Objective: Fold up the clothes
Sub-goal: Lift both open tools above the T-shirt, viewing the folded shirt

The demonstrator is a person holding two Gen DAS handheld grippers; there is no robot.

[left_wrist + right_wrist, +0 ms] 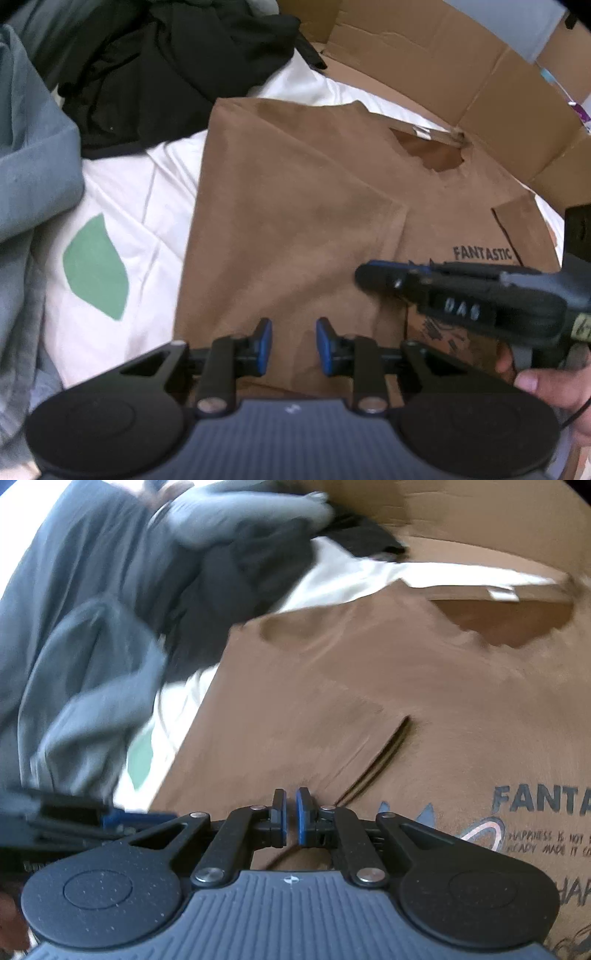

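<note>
A: Cardboard walls of an opened brown box (424, 48) back the scene; a white sheet with a green leaf patch (122, 206) covers the surface, with a heap of black and grey garments (155, 62) at 11 o'clock.

B: Task item?

A: Brown cotton T-shirt with dark "FANTASTIC" print (295, 206) lies spread on the sheet, one side flap already turned in over the body. Light, limp and unbreakable; it will sag and crease. Best taken at a hem or folded edge, pinching both layers.

B: Tools?

A: Left gripper (293, 347) released, jaws apart, low over the shirt's near edge at 6 o'clock. Right gripper (290, 818) nearly clenched, a narrow gap showing; right view blurred, so apparently holding nothing. It hovers by the flap's edge (384, 757), with the print at 3 o'clock.
</note>
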